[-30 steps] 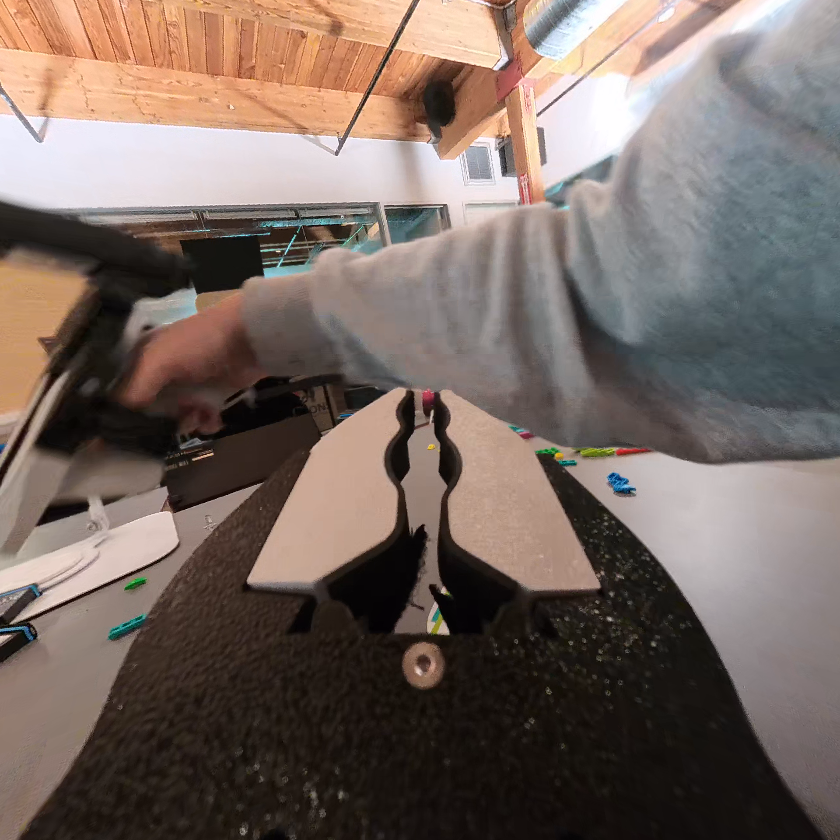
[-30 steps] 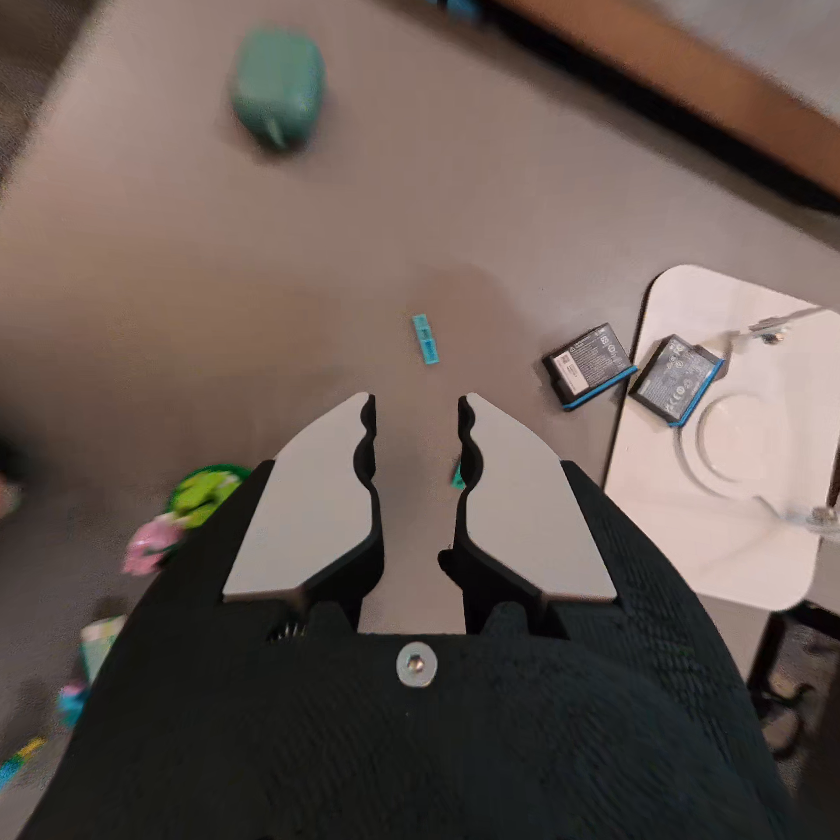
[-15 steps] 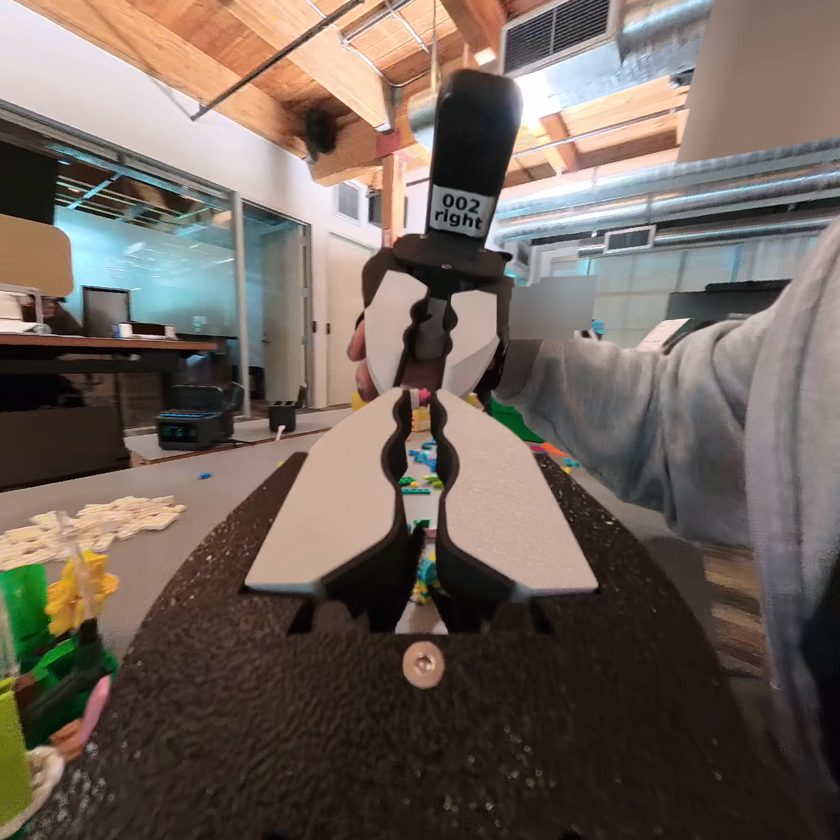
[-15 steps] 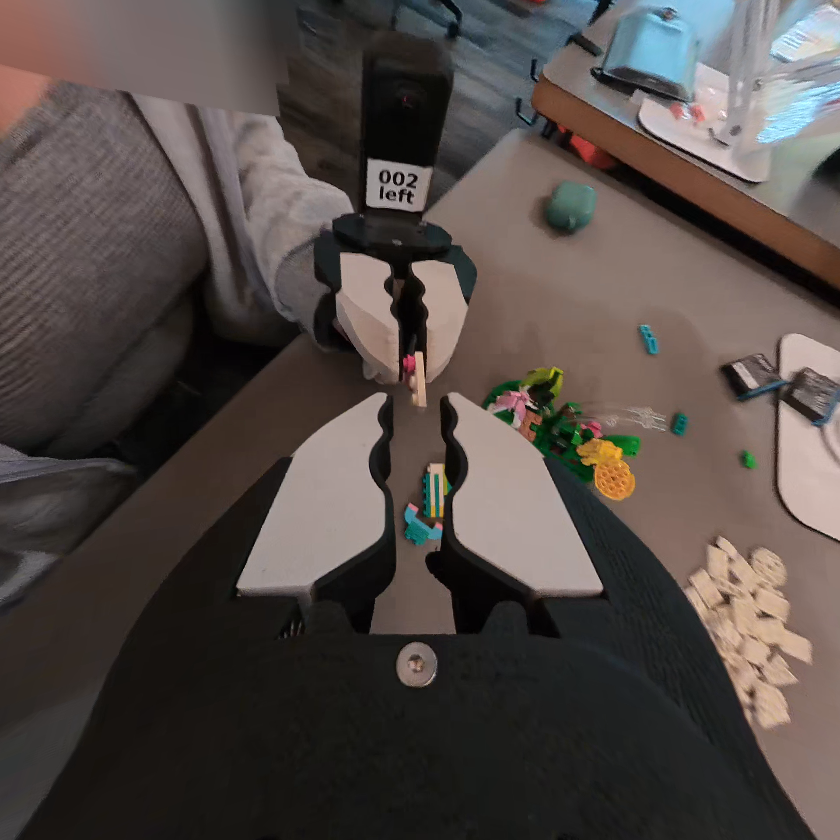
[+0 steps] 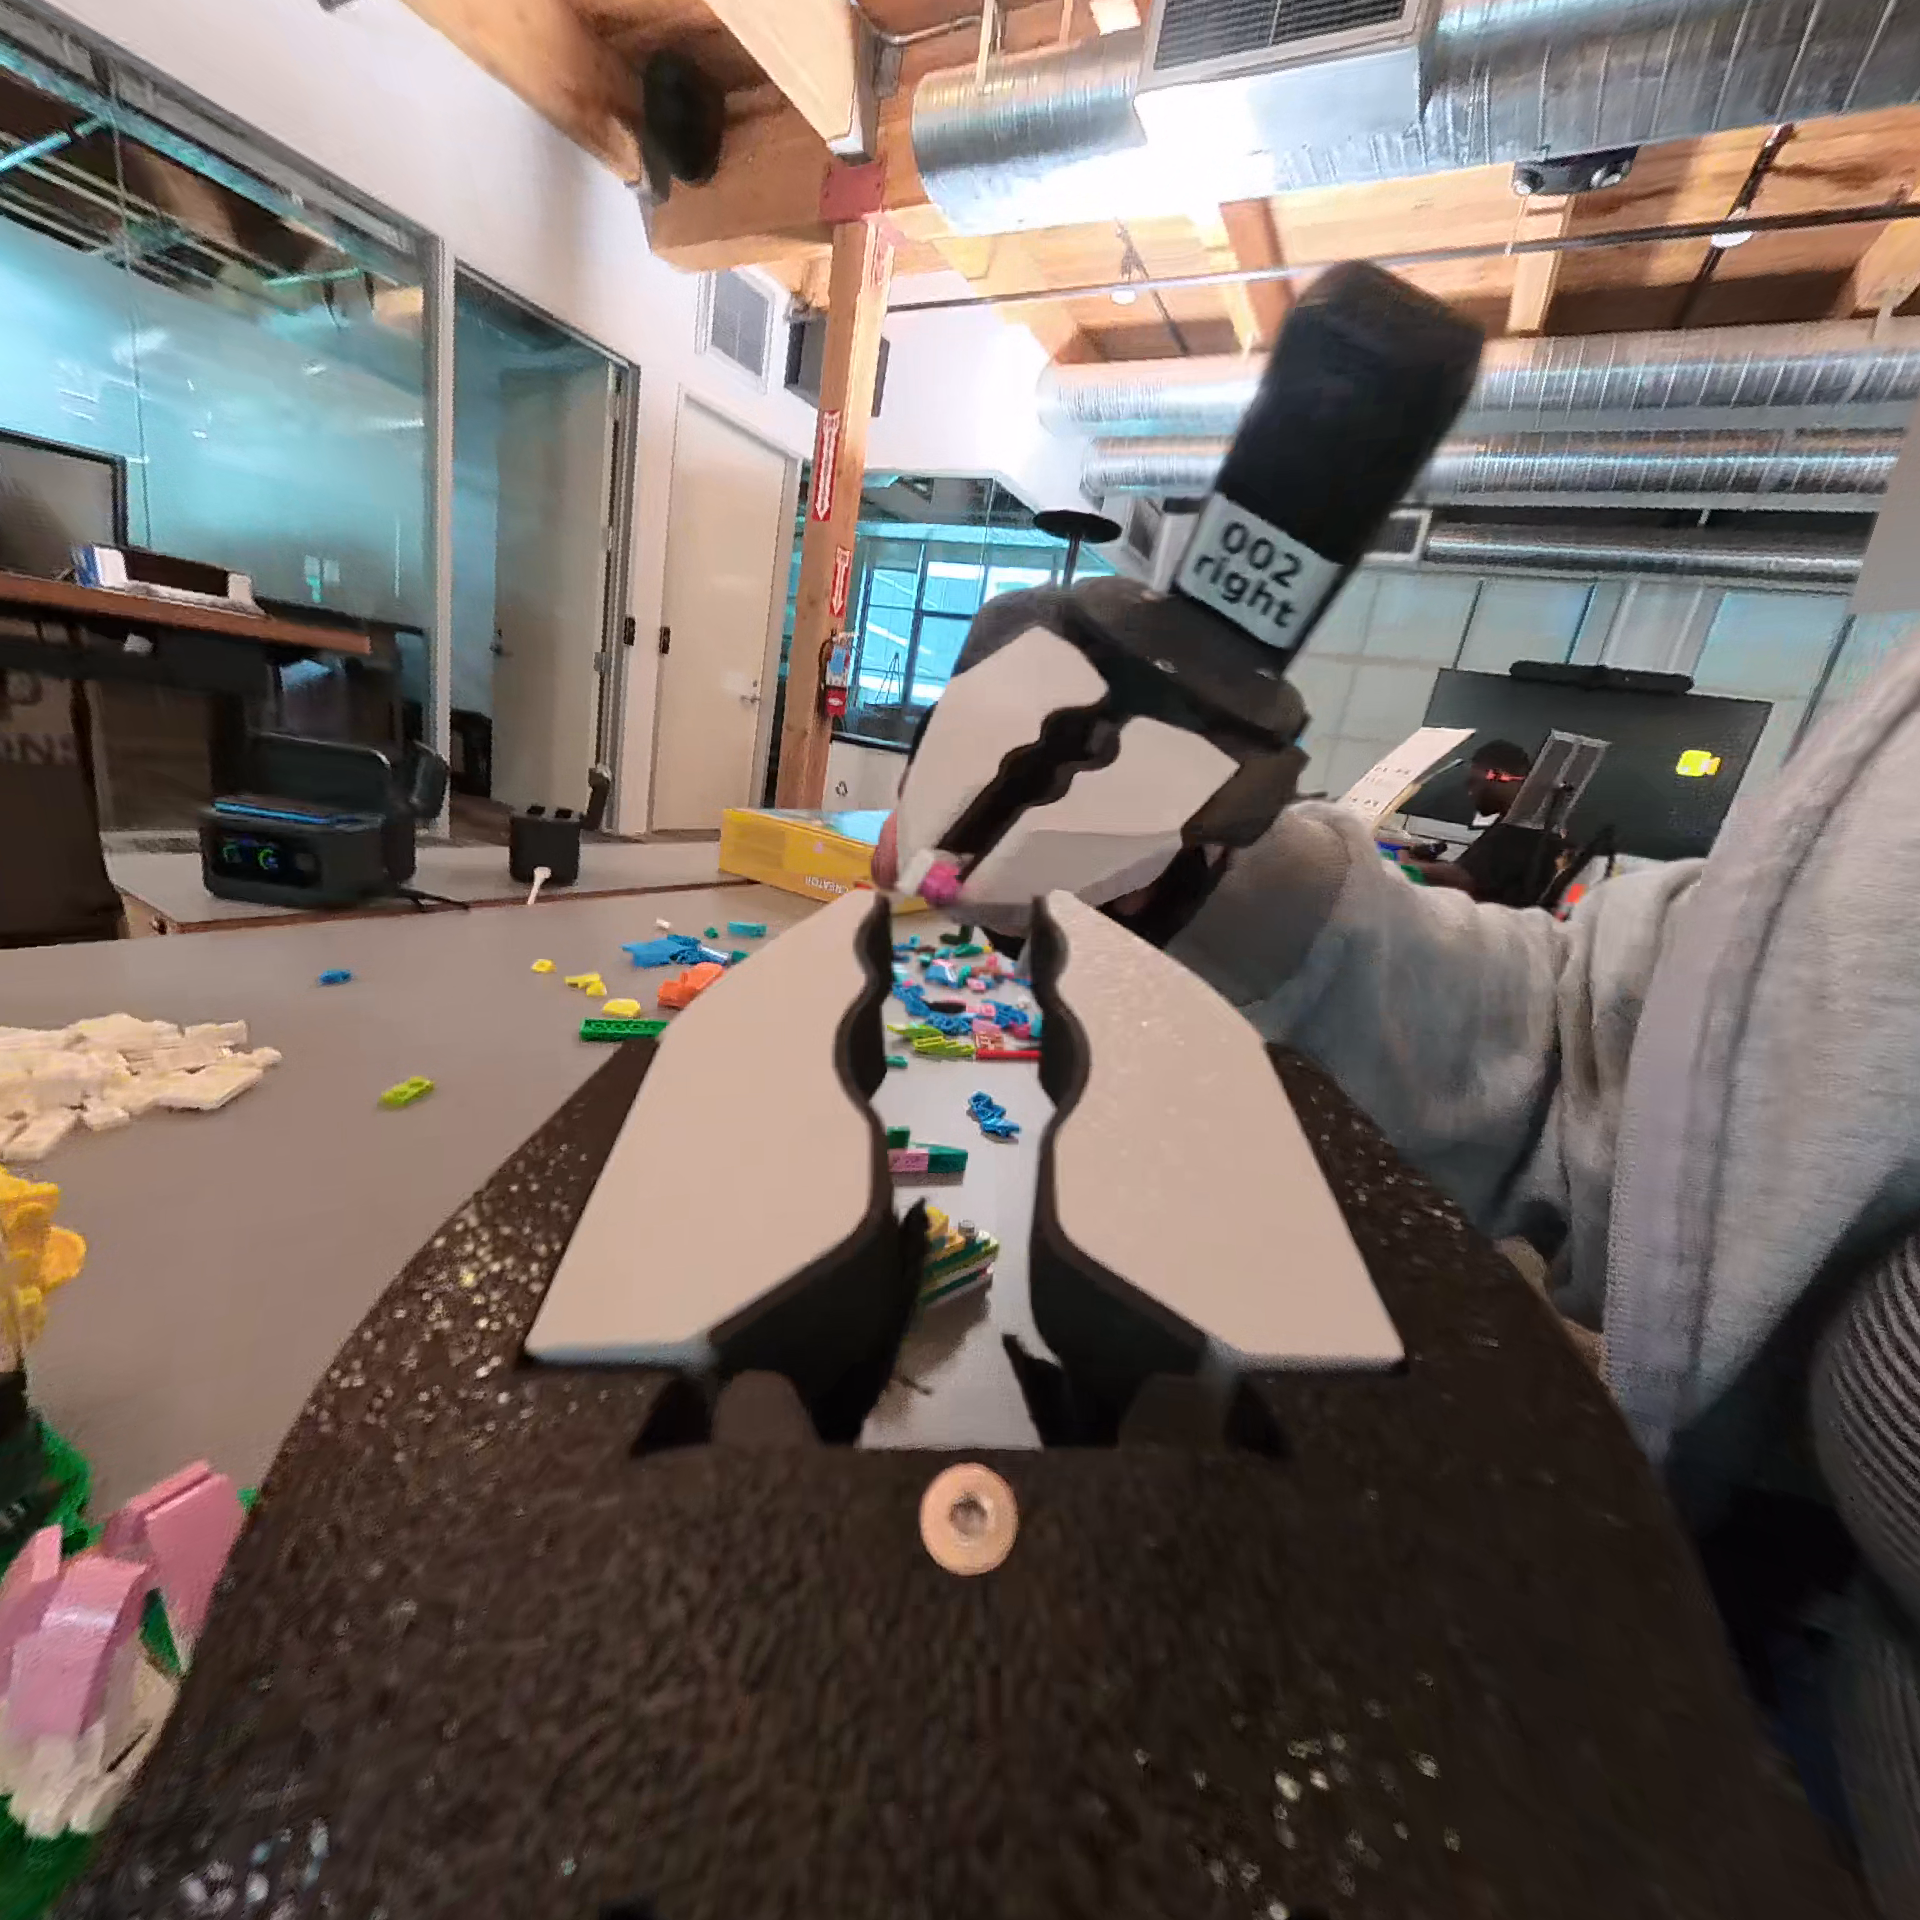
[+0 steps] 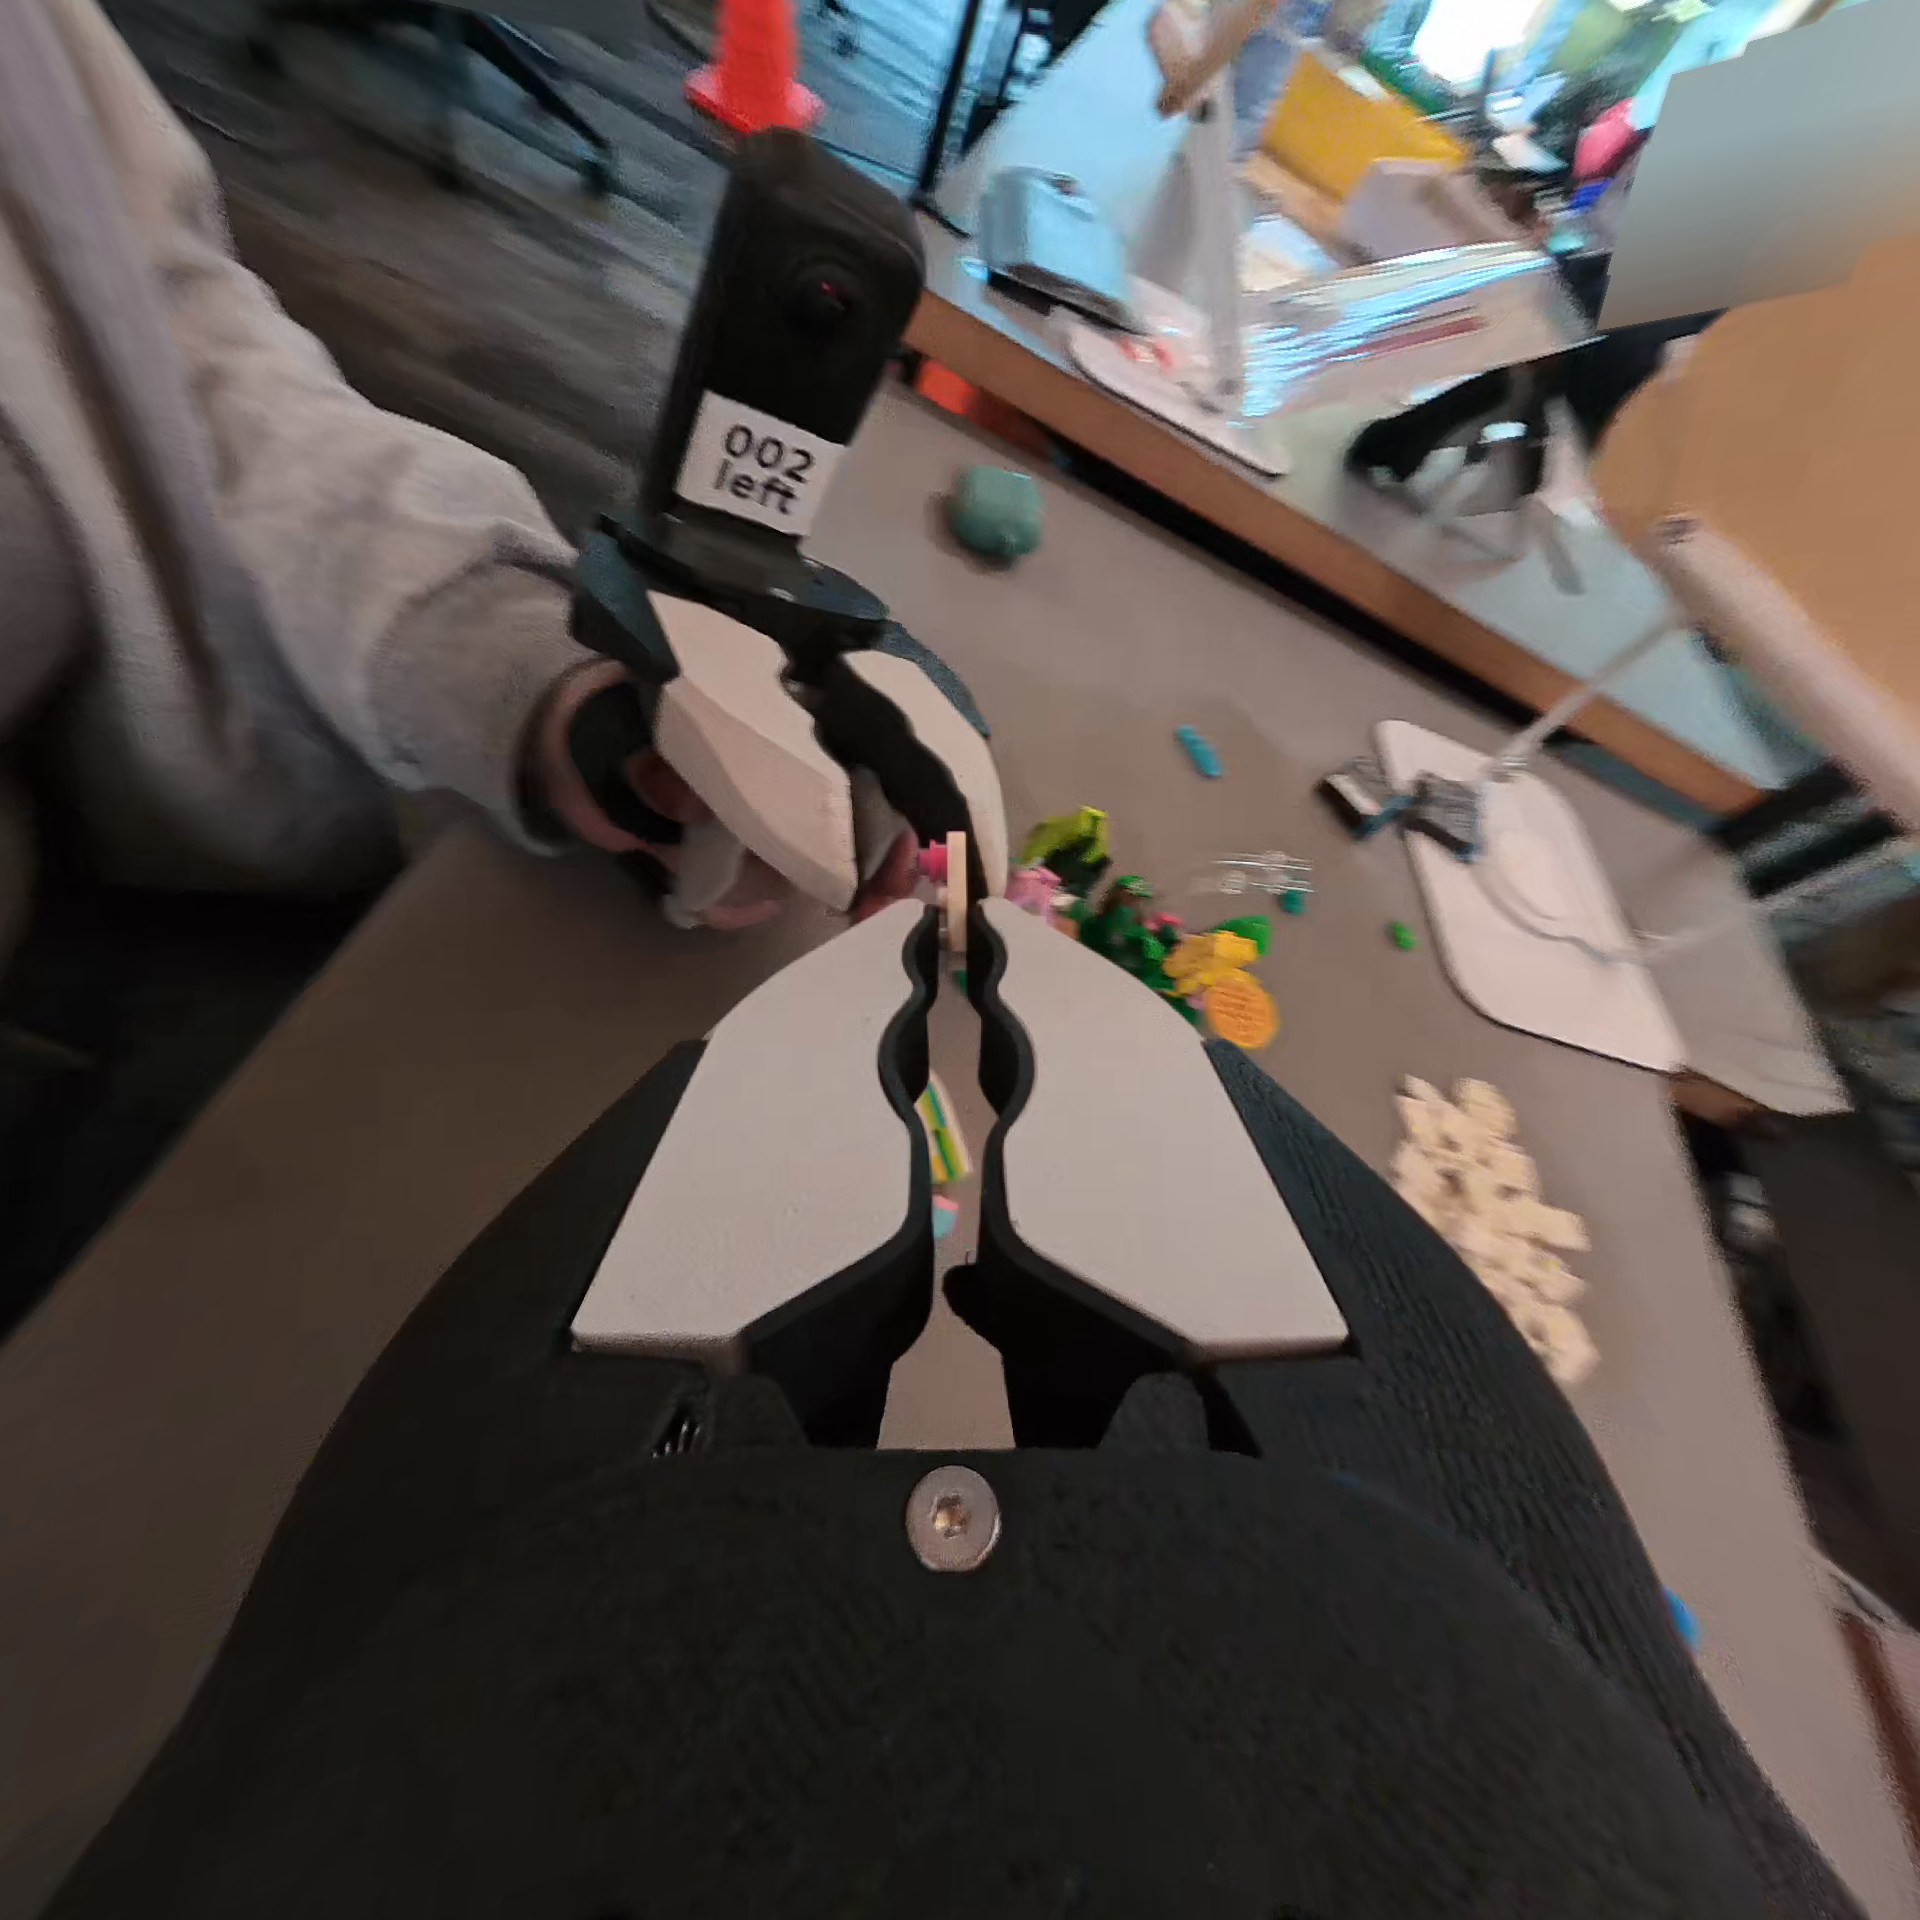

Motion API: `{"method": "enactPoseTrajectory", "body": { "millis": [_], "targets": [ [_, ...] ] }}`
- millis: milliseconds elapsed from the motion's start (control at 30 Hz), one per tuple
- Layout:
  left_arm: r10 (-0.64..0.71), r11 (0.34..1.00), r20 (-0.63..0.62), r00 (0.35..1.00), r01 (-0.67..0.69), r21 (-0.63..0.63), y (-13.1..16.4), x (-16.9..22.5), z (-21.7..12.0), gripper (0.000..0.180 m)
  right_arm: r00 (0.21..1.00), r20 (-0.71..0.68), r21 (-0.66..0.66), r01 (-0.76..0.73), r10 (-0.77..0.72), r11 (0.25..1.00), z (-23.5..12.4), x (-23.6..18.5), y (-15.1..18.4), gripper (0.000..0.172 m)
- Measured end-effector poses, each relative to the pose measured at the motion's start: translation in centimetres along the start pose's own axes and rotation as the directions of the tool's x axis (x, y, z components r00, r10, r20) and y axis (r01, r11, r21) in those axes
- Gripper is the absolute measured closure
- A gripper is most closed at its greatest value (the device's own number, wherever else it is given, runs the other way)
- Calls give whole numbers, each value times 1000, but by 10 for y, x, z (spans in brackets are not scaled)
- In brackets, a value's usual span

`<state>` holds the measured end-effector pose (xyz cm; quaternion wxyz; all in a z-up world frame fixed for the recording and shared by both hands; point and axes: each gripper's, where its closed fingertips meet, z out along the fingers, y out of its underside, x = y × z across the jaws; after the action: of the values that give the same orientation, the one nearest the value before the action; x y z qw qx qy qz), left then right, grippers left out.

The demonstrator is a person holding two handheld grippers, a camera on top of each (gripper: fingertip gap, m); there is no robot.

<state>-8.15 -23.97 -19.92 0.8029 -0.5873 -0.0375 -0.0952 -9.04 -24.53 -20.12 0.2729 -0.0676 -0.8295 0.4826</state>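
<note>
Half a second back your left claw (image 6: pixel 940 868) pinched the small cream plate with a pink stud (image 6: pixel 953 878) and your right claw (image 6: pixel 951 920) stood open short of it; now the roles have swapped. Nearest you, your right claw's fingertips (image 6: pixel 992 920) have closed onto the lower edge of the plate, which stands on edge with its long axis upright and its flat faces turned toward the two pads. Just beyond, your left claw has spread to a moderate gap and no longer presses the piece; from its own camera the plate (image 5: pixel 928 871) sits at the right claw's tips. Farther off, loose bricks (image 5: pixel 940 1023) litter the grey table (image 5: pixel 312 1143), a green-and-yellow flower build (image 6: pixel 1195 935) lying past the right claw.
</note>
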Motion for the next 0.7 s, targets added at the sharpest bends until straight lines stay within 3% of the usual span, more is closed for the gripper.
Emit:
{"method": "enactPoseTrajectory", "body": {
  "millis": [133,300,500,700],
  "targets": [
    [0,1000,5,1000,0,-11,2,0,1,163,968,-203,-50,139,-146,989,0,3,3,169],
    [-104,994,-27,994,105,11,-1,-3,-1,174,883,-338,-118,303,-325,946,-1,0,2,168],
    [-189,981,-88,978,191,13,-1,1,0,174,760,-385,-219,475,-523,852,-4,-2,0,168],
    [-280,959,-140,950,283,2,0,4,2,174,714,-395,-231,533,-579,814,-7,-5,-2,169]
  ]
}}
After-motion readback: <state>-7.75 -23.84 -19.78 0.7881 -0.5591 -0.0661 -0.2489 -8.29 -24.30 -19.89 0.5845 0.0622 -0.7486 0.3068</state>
